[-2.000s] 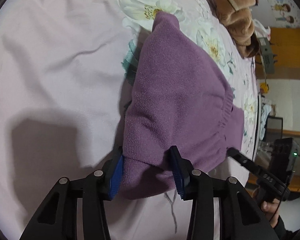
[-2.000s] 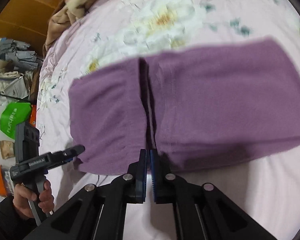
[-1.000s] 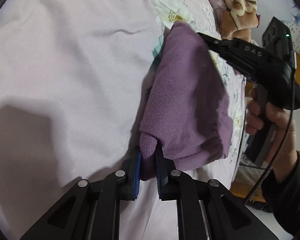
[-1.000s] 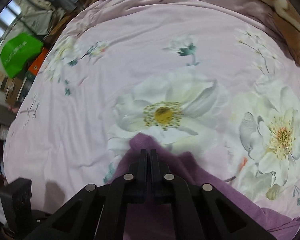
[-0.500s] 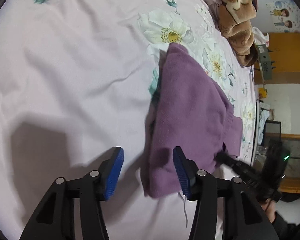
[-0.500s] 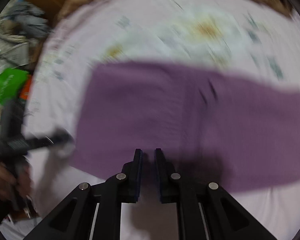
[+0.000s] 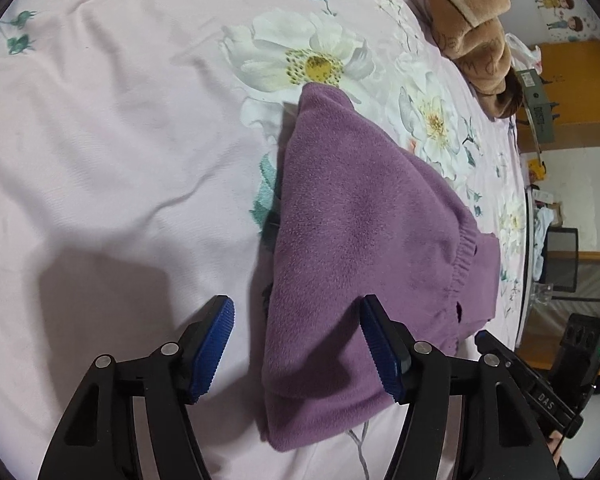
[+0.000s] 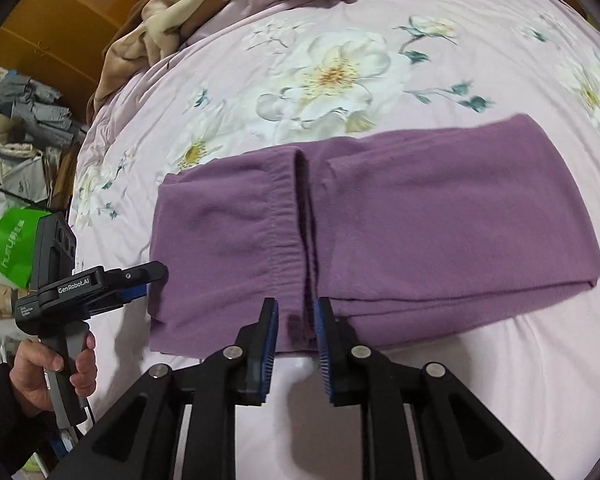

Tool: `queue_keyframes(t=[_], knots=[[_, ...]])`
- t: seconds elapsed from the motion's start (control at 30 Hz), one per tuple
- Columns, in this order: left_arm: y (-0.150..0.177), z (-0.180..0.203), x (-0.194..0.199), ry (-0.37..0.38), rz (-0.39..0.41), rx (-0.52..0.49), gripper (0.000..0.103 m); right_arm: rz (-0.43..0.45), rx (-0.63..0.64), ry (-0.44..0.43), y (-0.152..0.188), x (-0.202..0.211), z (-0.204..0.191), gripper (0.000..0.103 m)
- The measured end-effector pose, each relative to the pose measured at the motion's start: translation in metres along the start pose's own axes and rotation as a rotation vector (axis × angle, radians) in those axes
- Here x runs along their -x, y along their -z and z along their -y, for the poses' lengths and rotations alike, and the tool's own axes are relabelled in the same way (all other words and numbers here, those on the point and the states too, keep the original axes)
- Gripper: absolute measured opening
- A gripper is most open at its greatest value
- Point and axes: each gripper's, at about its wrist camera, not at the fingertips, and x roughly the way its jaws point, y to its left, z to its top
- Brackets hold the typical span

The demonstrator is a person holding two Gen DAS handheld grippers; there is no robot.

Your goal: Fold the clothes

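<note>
Folded purple fleece garment (image 8: 380,236), laid flat near the middle of a bed, shown from both wrist views; a ribbed elastic band (image 8: 288,224) is seen across it, with one folded part overlapping beside the band. The surface is a pale pink bed sheet (image 7: 100,140) printed with large white flowers (image 7: 312,60); a brown patterned blanket (image 8: 228,0) is heaped at the far edge of the bed; orange-brown wooden furniture (image 7: 576,92), cartoon wall stickers (image 7: 560,8) and a green bag (image 8: 12,248) with white lettering, too small to be read, are seen around the bed. On the left gripper (image 8: 140,280) the words "GenRobot.AI" can be read in the right wrist view; on the right gripper (image 7: 500,354) "DAS" can be read in the left wrist view. The left gripper's handle is held in a hand (image 8: 48,368) in a dark sleeve, the tool tilted down beside the garment's near corner; its jaws have just been opening and stand wide apart, the garment's edge between them but unpressed. The right gripper's jaws have just been opening and stand moderately parted over the garment's near edge, nothing being gripped.
</note>
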Motion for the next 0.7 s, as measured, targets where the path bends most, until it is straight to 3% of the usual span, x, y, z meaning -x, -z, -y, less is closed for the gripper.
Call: queue_keyframes(t=[0.23, 0.57, 0.7], knots=[[-0.005, -0.003, -0.005, 0.036, 0.006, 0.035, 0.067, 0.003, 0.009, -0.024, 0.002, 0.004, 0.002, 0.024], [-0.008, 0.01, -0.022, 0.044, -0.016, -0.027, 0.067, 0.009, 0.007, -0.029, 0.002, 0.004, 0.005, 0.024], [-0.009, 0.008, -0.023, 0.051, -0.022, -0.019, 0.049, 0.008, 0.007, -0.028, 0.002, 0.003, 0.004, 0.024]])
